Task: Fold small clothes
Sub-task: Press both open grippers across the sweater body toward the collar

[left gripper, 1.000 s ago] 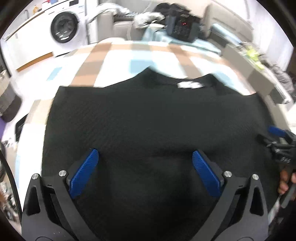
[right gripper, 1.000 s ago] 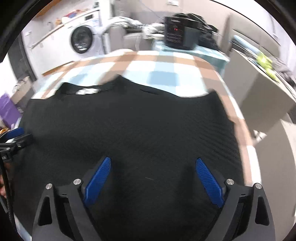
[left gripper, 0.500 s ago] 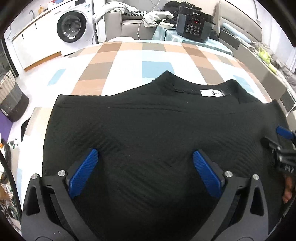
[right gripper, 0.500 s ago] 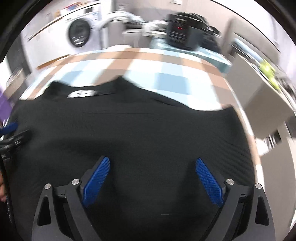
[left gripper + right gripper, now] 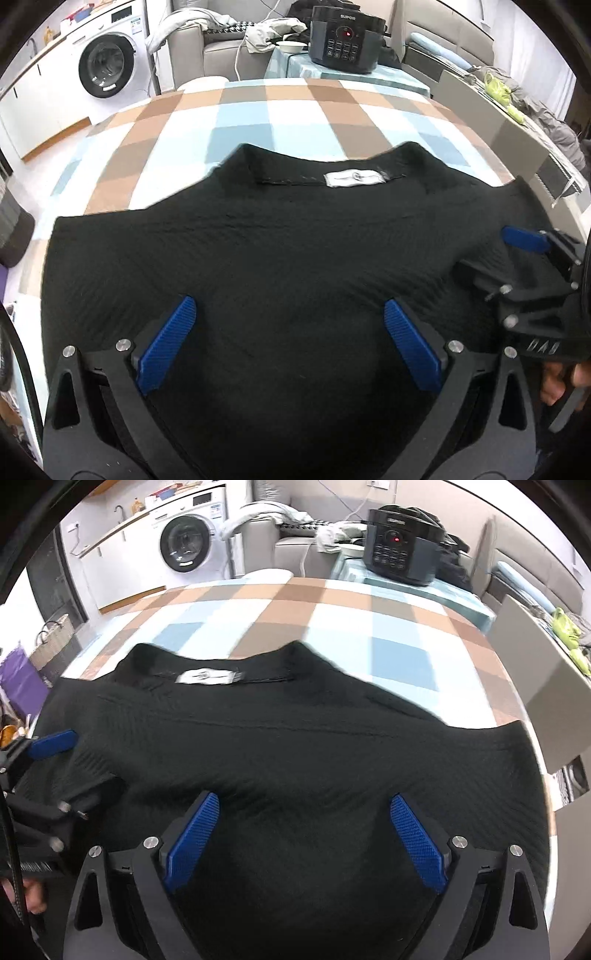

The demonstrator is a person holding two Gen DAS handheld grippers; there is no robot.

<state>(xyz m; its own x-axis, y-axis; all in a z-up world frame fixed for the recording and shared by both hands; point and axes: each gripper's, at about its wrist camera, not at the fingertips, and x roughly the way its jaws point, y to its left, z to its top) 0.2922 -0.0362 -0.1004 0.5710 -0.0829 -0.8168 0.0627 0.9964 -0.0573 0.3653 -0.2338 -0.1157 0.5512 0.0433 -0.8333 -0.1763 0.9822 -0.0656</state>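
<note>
Spread flat across the lower centre on the checked tablecloth [image 5: 295,110], the black knit top [image 5: 277,258] is looking soft and limp, best pinched at its side edges, while the left gripper [image 5: 288,343] and right gripper [image 5: 303,830] are hovering wide open, holding nothing.

Left gripper [image 5: 288,343]: black frame with triangular cut-outs, ribbed blue pads [image 5: 166,350] on both fingers, silver screws at the pivots. Right gripper [image 5: 304,834]: identical build, cross-hatched blue pads [image 5: 417,843]. White lettering behind its fingers, unreadable.
</note>
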